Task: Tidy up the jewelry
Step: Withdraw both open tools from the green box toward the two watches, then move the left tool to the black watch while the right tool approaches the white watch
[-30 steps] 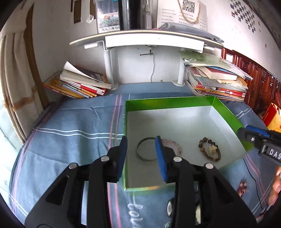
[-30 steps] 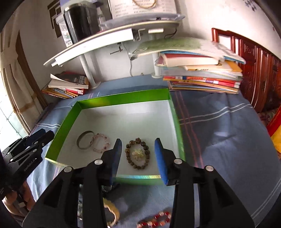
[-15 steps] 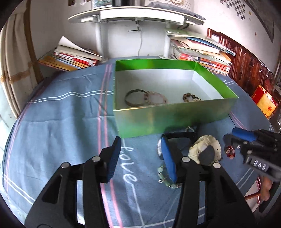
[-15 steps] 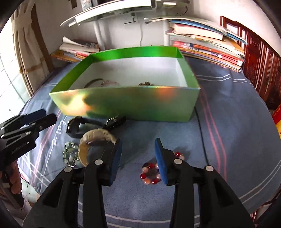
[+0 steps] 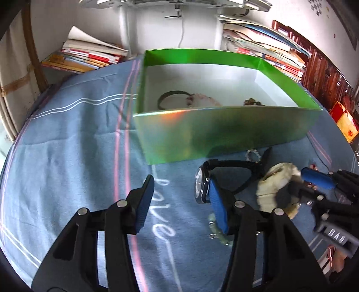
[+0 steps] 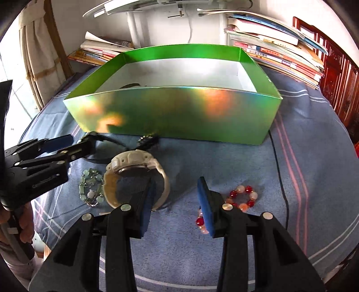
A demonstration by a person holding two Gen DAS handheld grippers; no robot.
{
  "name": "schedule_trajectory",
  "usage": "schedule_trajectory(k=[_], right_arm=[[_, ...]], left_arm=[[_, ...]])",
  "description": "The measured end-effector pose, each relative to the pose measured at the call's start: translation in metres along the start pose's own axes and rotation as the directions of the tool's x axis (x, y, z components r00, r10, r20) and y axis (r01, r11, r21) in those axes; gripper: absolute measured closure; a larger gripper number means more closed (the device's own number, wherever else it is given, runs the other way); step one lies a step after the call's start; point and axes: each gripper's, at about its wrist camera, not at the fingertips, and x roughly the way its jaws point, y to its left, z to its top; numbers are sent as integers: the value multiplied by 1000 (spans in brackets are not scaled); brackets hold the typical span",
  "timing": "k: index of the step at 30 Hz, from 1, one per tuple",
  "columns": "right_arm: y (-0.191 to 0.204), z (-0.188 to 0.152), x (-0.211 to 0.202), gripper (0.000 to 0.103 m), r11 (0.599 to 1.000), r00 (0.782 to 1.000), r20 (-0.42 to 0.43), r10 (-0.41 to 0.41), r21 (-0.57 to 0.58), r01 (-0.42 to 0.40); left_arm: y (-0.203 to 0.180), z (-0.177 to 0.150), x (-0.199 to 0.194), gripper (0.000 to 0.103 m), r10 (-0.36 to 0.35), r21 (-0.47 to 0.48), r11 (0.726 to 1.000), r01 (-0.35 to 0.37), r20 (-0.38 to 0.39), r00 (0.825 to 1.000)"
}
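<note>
A green box [image 5: 224, 134] [image 6: 179, 112] stands on the blue cloth and holds a dark bangle [image 5: 170, 98], a pale pink bracelet [image 5: 202, 101] and a brown bead bracelet [image 5: 253, 102]. In front of it lie a black watch [image 5: 202, 184] [image 6: 101, 143], a cream watch [image 5: 276, 186] [image 6: 134, 166], a green bead bracelet [image 6: 90, 188] and a red bead bracelet [image 6: 242, 197]. My left gripper [image 5: 179, 202] is open, its right finger beside the black watch. My right gripper [image 6: 175, 202] is open, its left finger inside the cream watch's loop.
Stacks of books [image 5: 89, 56] [image 6: 280, 51] lie behind the box at left and right, under a white desk shelf [image 5: 179, 4]. A black cable [image 6: 280, 179] runs along the cloth at the right. A wooden cabinet [image 6: 341, 78] stands at the far right.
Both grippers have dropped lower and moved closer to the jewelry in front of the box. The right gripper's left finger has slid into the cream watch's loop. Both stay open.
</note>
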Motion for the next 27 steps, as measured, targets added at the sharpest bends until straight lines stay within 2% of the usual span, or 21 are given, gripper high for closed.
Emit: schedule_trajectory(k=[7,16,22,27], right_arm=[[-28,4,-11,64,996,998,41,-43,82,40],[-57,9,-23,64,983,994,61,-92,162,81],[-45,6,-20,64,991,997,54,-55,125,48],[-24,7,-14,64,997,998,48,-42,71,39]], left_arm=[[42,-9,-6,49,64,-95,993,-64,-7,998],[51,-13,-12,48,72,-104,992,-72,3,997],[46,-12,-12,46,70,-93,993,-69,5,998],[42,-13,-7,49,87,-91,992,-86,-2,996]])
